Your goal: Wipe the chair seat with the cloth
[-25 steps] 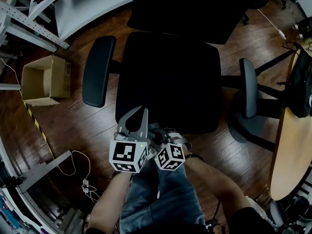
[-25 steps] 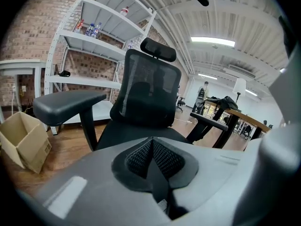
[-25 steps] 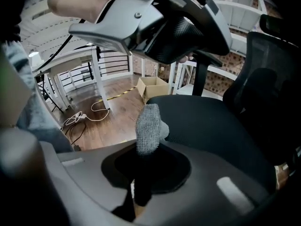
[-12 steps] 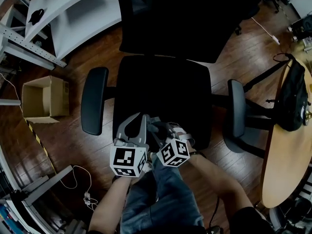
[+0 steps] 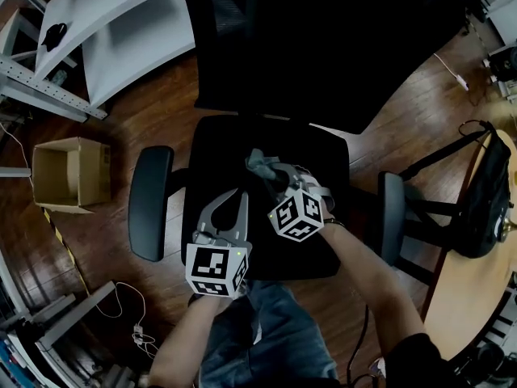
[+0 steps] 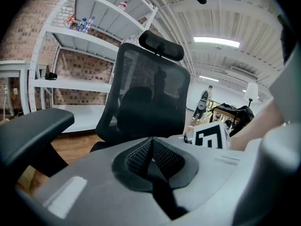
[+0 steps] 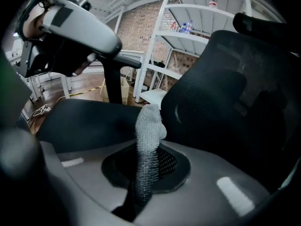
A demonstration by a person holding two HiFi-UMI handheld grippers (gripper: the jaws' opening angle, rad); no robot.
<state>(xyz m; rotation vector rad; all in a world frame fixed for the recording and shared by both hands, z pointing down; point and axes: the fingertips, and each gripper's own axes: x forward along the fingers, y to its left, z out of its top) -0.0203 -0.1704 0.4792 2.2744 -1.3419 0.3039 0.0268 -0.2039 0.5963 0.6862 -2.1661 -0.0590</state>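
Nearest the person's knees, the left gripper [image 5: 232,207] hovered over the front edge of the chair seat [image 5: 216,145], its jaws pressed together on nothing. Just beyond it, the right gripper [image 5: 272,176] pinched the grey cloth [image 5: 258,164], which stuck out past the jaws above the middle of the seat. Behind rose the dark mesh backrest [image 5: 307,39], then white shelving [image 5: 121,31].

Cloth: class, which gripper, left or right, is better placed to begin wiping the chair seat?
Right. The right gripper is shut on the grey cloth and held over the chair seat; the left gripper is shut on nothing, nearer the seat's front edge.
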